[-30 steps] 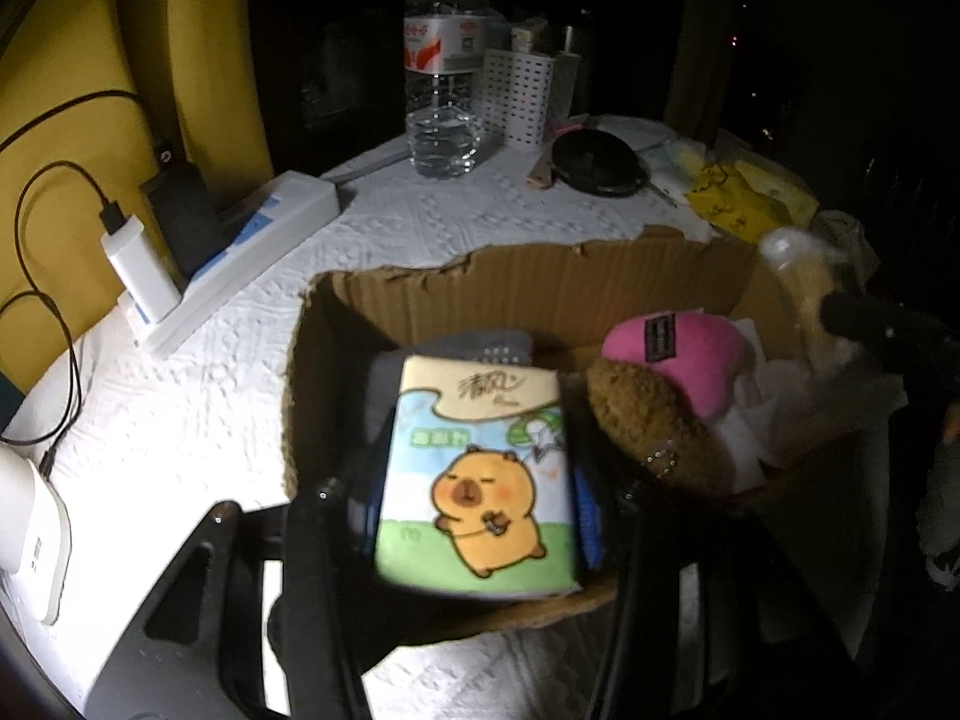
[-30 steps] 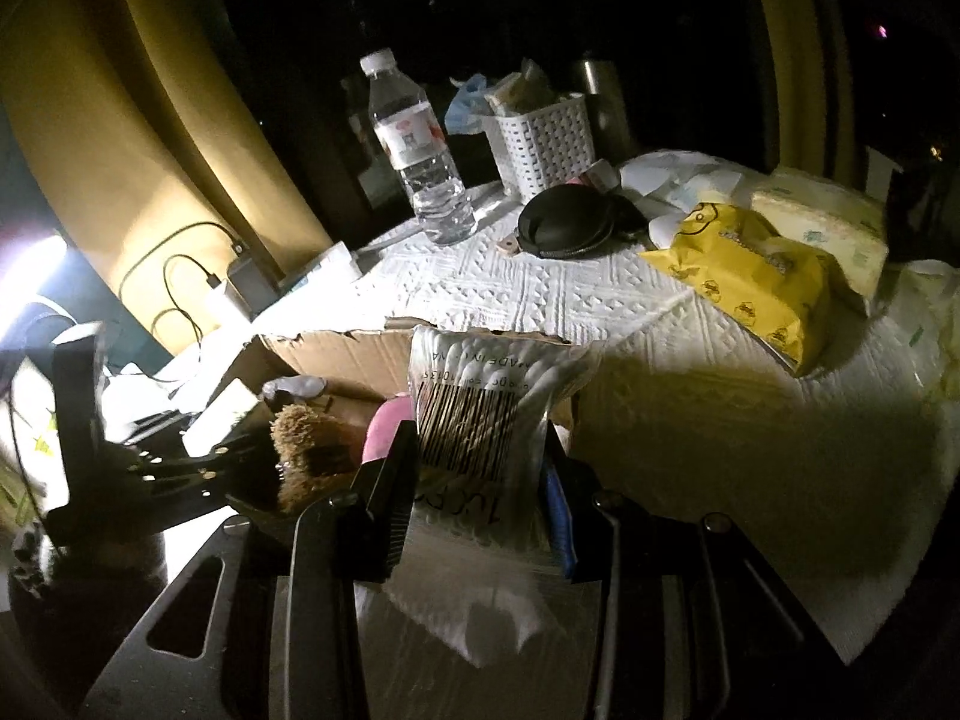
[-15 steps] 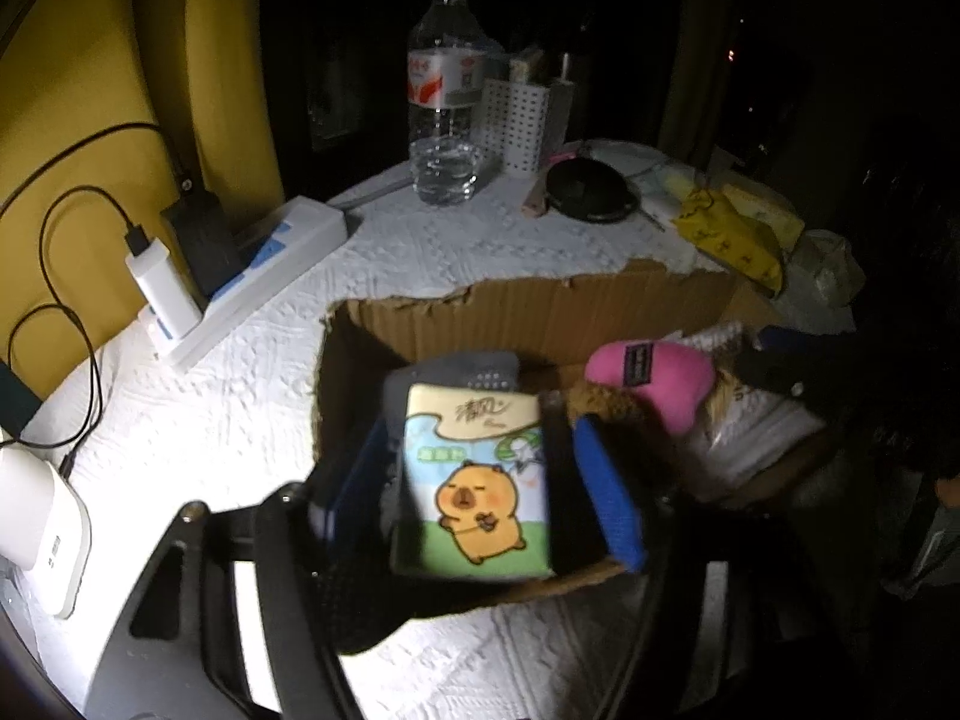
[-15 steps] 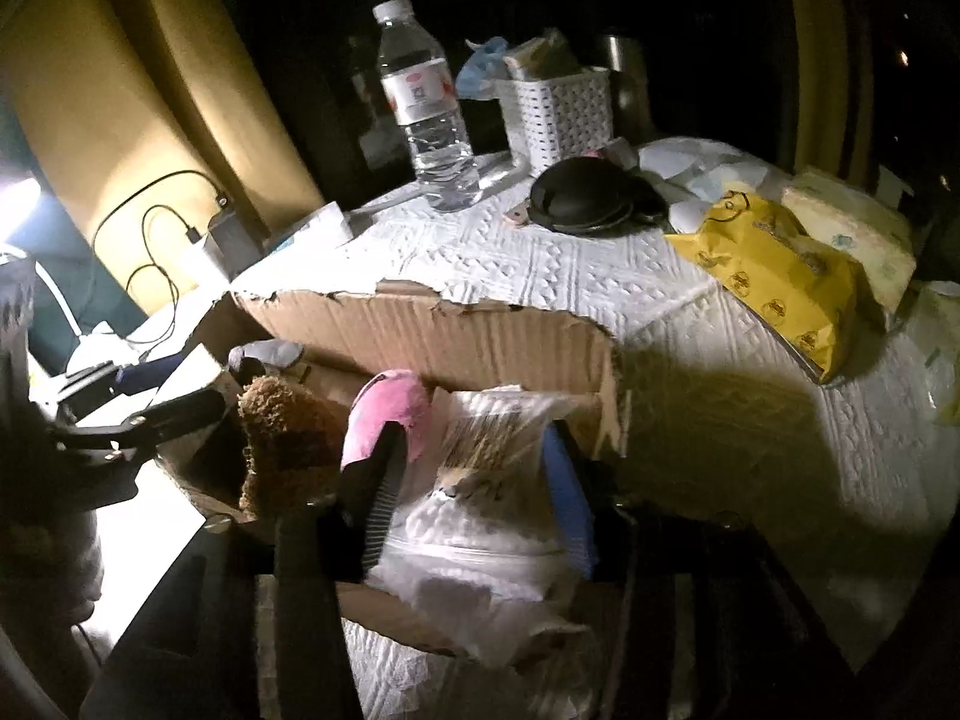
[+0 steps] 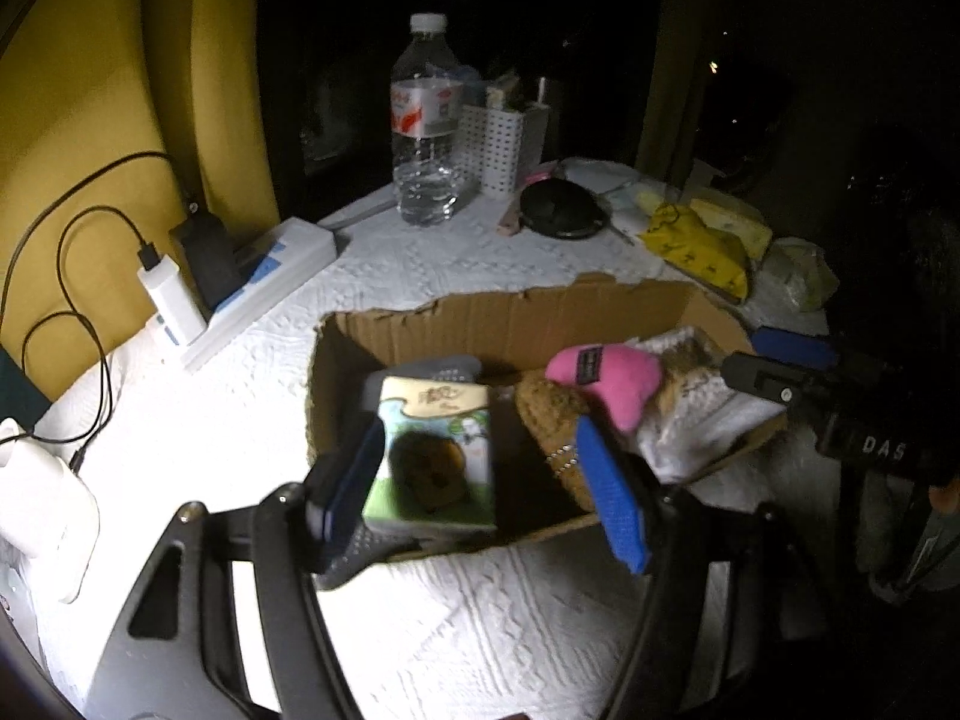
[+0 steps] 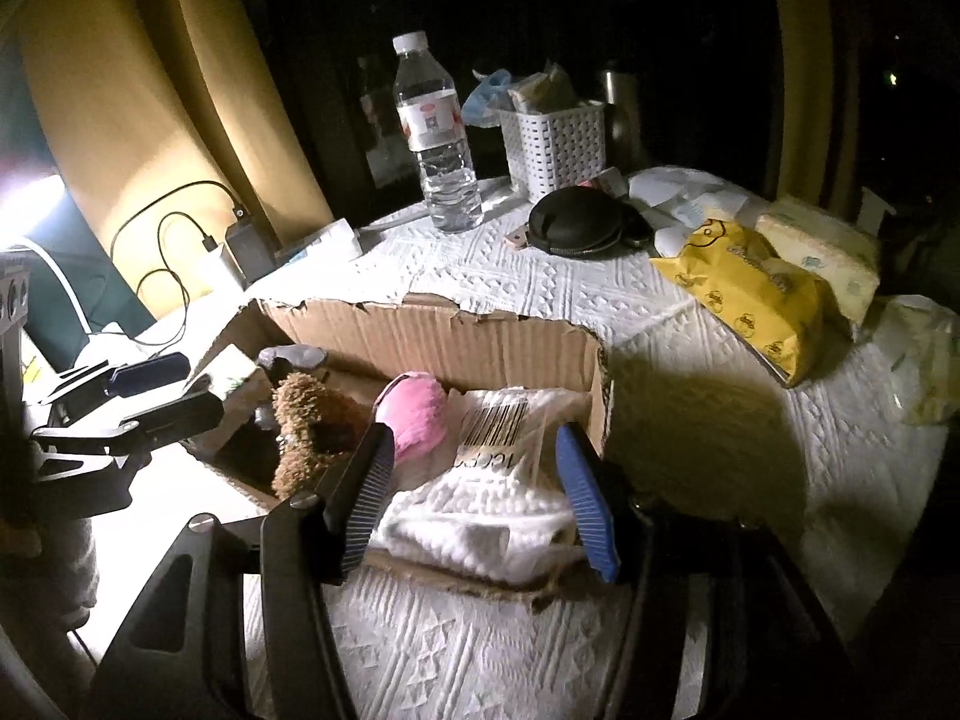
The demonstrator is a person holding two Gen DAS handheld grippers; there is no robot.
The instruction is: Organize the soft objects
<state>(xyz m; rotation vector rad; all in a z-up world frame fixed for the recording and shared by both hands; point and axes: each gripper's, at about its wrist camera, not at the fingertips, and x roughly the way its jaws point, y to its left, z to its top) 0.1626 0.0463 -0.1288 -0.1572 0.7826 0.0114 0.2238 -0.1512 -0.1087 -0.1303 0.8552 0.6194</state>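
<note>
Your left claw [image 5: 480, 480] stands wide, its jaws having just been opening, with the cartoon tissue pack [image 5: 435, 450] between the pads but loose of them, resting at the left end of the cardboard box [image 5: 510, 324]. Your right claw [image 6: 474, 492] is wide too, its jaws also just opening; the clear bag of cotton swabs [image 6: 498, 462] lies between them, let go, at the box's right end. Between the two sit a brown plush [image 6: 312, 426] and a pink plush [image 6: 417, 414], so four soft things now lie in the box. That reads as both placements done. What looks left is out on the white-clothed surface [image 6: 540, 294]: the yellow tissue pack [image 6: 750, 294] and the pale tissue pack [image 6: 822, 258] just behind it, well apart from the box. The water bottle [image 6: 438, 138], white basket [image 6: 558, 138] and black pouch [image 6: 576, 228] are probably not yours to move.
</note>
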